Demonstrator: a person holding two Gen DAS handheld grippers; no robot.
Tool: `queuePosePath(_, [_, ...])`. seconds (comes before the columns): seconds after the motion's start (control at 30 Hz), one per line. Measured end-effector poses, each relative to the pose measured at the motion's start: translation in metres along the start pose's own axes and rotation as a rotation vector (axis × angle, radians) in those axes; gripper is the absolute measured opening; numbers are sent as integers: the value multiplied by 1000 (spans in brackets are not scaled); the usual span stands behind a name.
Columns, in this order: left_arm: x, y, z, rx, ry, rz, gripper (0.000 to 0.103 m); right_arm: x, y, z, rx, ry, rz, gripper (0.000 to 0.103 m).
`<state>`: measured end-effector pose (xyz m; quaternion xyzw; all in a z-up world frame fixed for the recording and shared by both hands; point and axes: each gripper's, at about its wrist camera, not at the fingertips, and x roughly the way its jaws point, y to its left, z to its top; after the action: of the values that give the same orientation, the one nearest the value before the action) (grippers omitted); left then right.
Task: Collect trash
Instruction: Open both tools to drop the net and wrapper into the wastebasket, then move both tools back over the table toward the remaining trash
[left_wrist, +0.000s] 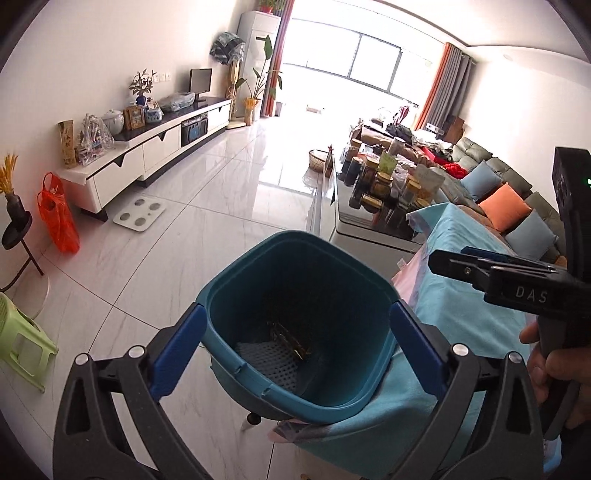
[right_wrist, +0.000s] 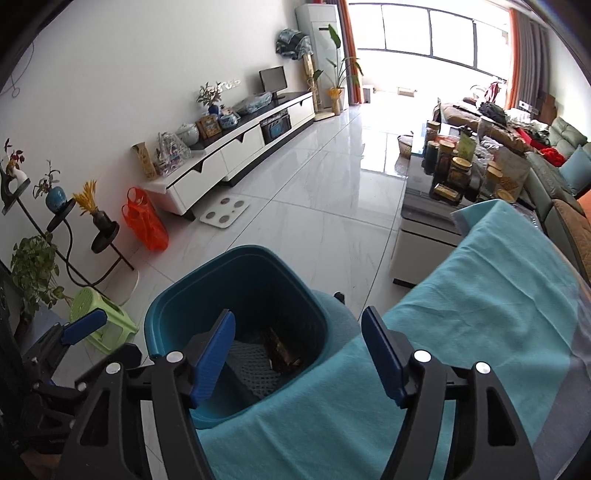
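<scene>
Beside the near edge of the tabletop draped in a turquoise cloth (right_wrist: 461, 314), a deep teal plastic trash bin (left_wrist: 295, 258) stands on the white tiled floor (left_wrist: 207, 206). At its bottom lie a white mesh sheet (left_wrist: 266, 363) and a dark crumpled wrapper (left_wrist: 291, 338). The left gripper (left_wrist: 297, 347) hovers above the bin's mouth, jaws spread wide with nothing between them. The right gripper (right_wrist: 299, 354) hangs over the bin's rim and the cloth edge, jaws likewise apart and empty. A hand (left_wrist: 550, 365) grips the right gripper's handle.
</scene>
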<state>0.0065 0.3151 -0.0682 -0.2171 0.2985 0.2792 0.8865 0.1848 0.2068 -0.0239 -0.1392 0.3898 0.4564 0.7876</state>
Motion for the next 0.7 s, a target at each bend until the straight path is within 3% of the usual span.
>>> queuePosePath(0.23, [-24, -26, 7, 32, -23, -15, 97, -34, -21, -13, 25, -81, -45, 89])
queuePosePath(0.4, [-42, -54, 7, 59, -41, -51, 97, -62, -37, -28, 49, -135, -79, 95])
queuePosePath(0.7, [-70, -122, 0, 152, -70, -156, 97, -122, -66, -63, 112, -241, -157, 96])
